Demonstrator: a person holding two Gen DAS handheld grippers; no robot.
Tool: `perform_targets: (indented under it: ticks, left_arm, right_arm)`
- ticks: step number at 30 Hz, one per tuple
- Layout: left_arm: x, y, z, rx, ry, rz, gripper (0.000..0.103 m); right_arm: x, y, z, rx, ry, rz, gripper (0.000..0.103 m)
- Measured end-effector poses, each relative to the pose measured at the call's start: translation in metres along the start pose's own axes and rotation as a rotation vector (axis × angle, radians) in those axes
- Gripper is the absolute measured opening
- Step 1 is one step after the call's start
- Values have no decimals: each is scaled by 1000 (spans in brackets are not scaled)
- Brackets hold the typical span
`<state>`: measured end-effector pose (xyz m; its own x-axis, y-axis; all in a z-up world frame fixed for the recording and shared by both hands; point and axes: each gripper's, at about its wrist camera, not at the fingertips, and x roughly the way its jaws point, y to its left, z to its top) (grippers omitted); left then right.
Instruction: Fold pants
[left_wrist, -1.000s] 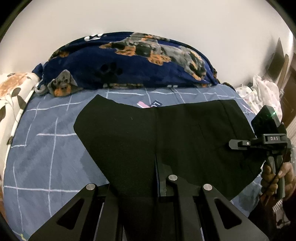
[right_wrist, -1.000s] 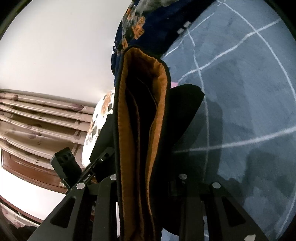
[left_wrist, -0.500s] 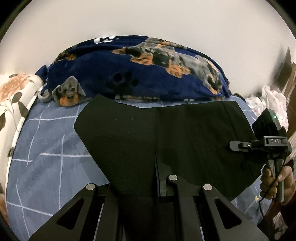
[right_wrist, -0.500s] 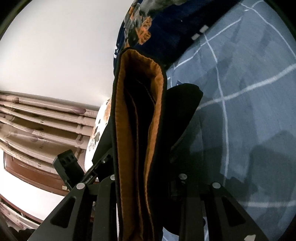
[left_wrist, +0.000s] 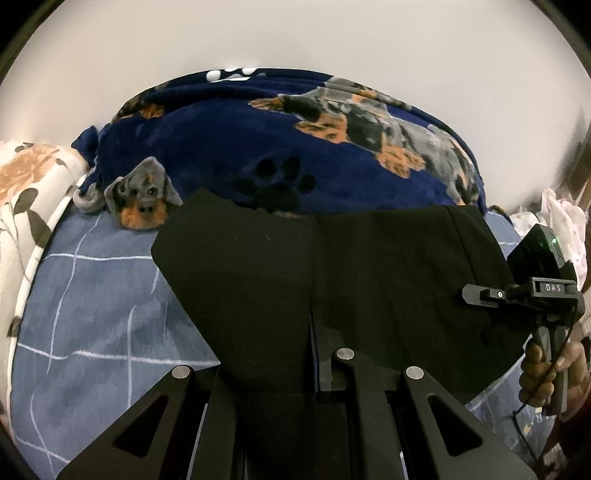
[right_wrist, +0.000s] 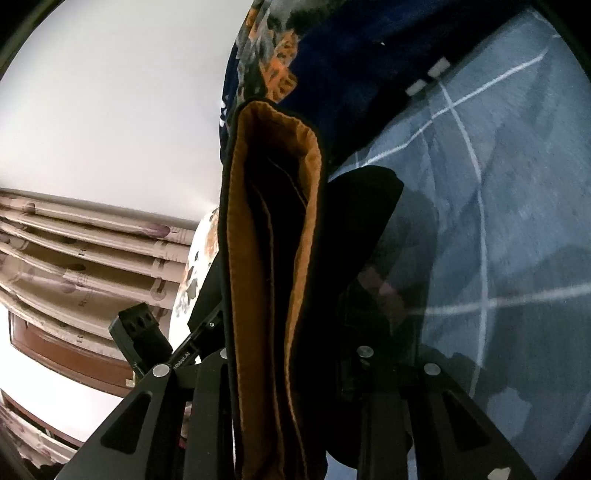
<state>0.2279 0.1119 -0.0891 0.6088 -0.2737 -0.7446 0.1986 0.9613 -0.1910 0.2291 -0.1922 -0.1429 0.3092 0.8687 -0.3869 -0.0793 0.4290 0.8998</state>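
- Since the earlier frame, the pants (left_wrist: 332, 288) are being carried farther across the bed (left_wrist: 92, 314) toward the dog-print blanket (left_wrist: 295, 147); their far edge, previously short of the blanket, is now being seen overlapping its foot, and more blanket is filling the left wrist view.
- Left tongs (left_wrist: 325, 391): being kept almost fully closed, pinching a near edge of the black cloth.
- Right tongs (right_wrist: 291, 373): being held partly closed on a thick, layered edge of the pants, the orange lining (right_wrist: 273, 258) being shown between the fingers.
- Location of the pants: being held spread between both tongs, above the blue checked bed, the free end hanging away from the cameras toward the blanket.
- Governing relation: the held edge is running crosswise from the left tongs to the right tongs at the right of the left wrist view, with the garment's body lying forward of both; neither hand is judged nearer, so the coming laying-down is likely being shared evenly.
- Contact between the hanging cloth and the bed cannot be told.
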Motion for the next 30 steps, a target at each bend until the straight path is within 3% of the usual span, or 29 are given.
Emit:
perform_targets:
  ticks: [19,25,30]
  left_arm:
    - [35,32,22,-35,-16,46,10]
    - [41,37,17,-50,-11,47,10]
    - [46,37,10,-47,-16,67,12]
  right_arm:
    - [32,-10,42,-14,2,0,25]
    - [32,-22,42,-5,-1,-4,25]
    - [35,-21,40,-36,-3,-74,25]
